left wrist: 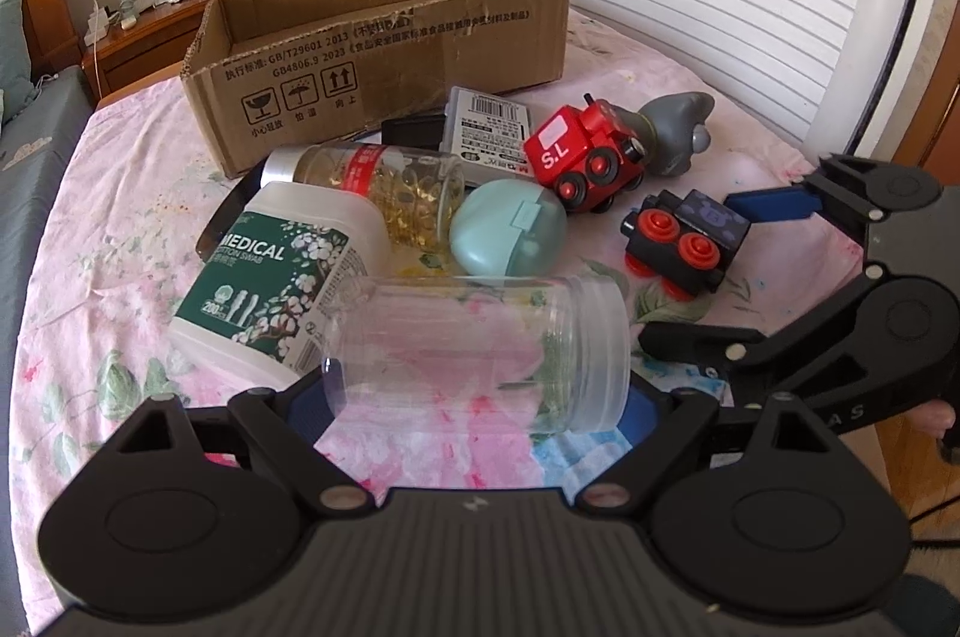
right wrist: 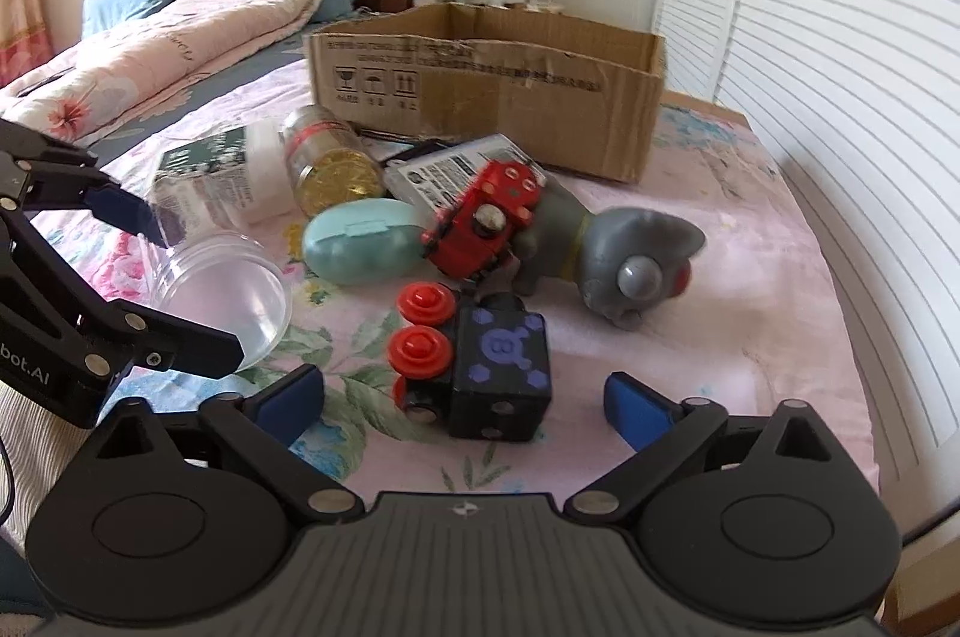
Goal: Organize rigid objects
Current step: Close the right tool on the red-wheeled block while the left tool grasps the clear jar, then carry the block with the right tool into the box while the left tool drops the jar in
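Note:
A clear plastic jar (left wrist: 474, 355) lies on its side on the flowered bedsheet. My left gripper (left wrist: 477, 400) spans it end to end, blue pads against base and lid. The right wrist view shows that gripper (right wrist: 186, 286) around the jar (right wrist: 222, 289). A black toy train car (right wrist: 498, 373) with red wheels sits between the fingers of my right gripper (right wrist: 465, 400). That gripper is open, with a gap on both sides of the car. The left wrist view shows the same car (left wrist: 690, 241) and the right gripper (left wrist: 687, 271). An open cardboard box (left wrist: 384, 55) stands behind the pile.
Between the jar and the box lie a cotton swab tub (left wrist: 282, 277), a capsule bottle (left wrist: 384, 175), a teal oval case (left wrist: 507, 226), a red toy train (left wrist: 585, 151), a grey toy figure (left wrist: 678, 127) and a grey pack (left wrist: 489, 127). Louvred doors (right wrist: 840, 97) run along the right.

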### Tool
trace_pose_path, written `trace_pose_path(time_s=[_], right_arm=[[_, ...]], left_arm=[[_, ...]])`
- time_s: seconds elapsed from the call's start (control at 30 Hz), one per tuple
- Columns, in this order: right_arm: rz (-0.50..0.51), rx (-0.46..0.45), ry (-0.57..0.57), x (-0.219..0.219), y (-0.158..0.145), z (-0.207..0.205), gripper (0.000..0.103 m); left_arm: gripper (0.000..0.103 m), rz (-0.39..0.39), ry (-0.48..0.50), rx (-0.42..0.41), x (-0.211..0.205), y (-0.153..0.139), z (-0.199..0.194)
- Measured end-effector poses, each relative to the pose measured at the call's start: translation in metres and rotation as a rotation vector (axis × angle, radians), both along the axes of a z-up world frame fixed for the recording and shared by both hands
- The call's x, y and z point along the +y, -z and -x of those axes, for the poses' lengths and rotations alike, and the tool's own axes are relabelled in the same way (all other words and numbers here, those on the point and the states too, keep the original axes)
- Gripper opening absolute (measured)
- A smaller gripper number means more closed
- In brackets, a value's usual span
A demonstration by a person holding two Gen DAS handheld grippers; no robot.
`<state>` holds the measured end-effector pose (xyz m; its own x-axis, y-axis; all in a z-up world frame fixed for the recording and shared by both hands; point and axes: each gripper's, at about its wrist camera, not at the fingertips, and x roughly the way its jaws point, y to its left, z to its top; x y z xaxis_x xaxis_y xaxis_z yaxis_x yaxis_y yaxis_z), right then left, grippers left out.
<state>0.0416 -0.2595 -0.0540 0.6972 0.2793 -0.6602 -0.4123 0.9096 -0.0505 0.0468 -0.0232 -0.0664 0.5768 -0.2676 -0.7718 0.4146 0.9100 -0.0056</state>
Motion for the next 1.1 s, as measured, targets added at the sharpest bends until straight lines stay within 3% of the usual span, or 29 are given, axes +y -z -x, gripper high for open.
trace_pose_path(time_s=[0.2,0.4,0.7,0.93,1.1], right_arm=[[-0.001,-0.013,-0.032,0.007,-0.003,-0.007,0.077],[-0.019,-0.007,0.010,0.006,-0.006,-0.011,0.056],[0.000,0.023,-0.006,0.008,-0.014,-0.007,0.055],[0.052,0.052,-0.020,0.008,-0.030,-0.006,0.055],[0.035,0.067,-0.044,0.005,-0.050,-0.009,0.055]], left_arm=[[0.090,-0.004,-0.010,0.009,0.005,0.002,0.001],[0.090,0.002,-0.012,0.008,0.005,0.002,0.000],[0.090,0.008,0.017,-0.003,0.004,-0.010,0.003],[0.090,-0.001,0.043,-0.016,0.007,-0.030,0.000],[0.090,-0.002,0.046,-0.009,0.009,-0.046,-0.012]])
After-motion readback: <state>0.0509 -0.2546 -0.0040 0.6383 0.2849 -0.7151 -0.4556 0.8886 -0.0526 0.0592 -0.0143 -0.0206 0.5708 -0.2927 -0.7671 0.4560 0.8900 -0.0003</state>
